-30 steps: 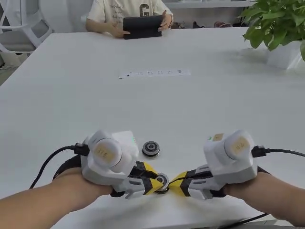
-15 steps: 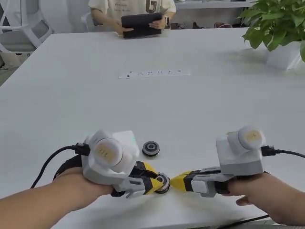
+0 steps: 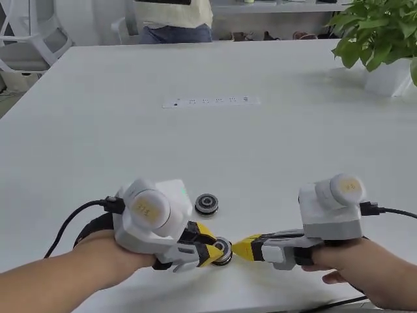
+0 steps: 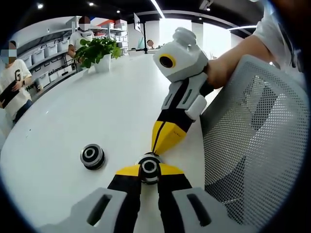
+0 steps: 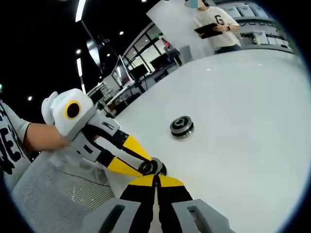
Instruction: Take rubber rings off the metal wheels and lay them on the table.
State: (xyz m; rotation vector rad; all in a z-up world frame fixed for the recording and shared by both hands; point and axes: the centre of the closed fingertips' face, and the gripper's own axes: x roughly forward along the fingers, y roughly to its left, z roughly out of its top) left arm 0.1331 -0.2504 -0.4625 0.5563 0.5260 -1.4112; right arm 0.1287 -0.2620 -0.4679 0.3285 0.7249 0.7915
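Both grippers worked close to the near edge of the table (image 3: pixel 273 163), with open tabletop beyond. The left gripper (image 3: pixel 217 251) clamped a wheel (image 3: pixel 222 249) just above the surface, its round face up. The right gripper (image 3: pixel 237 248), jaws pressed together, had its tips at the wheel's rim from the opposite side. A second wheel (image 3: pixel 206 203) lay flat nearby.

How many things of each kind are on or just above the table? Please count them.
Metal wheel: 2
Gripper (left gripper, right gripper): 2
Power strip: 1
Potted plant: 1
Total: 6
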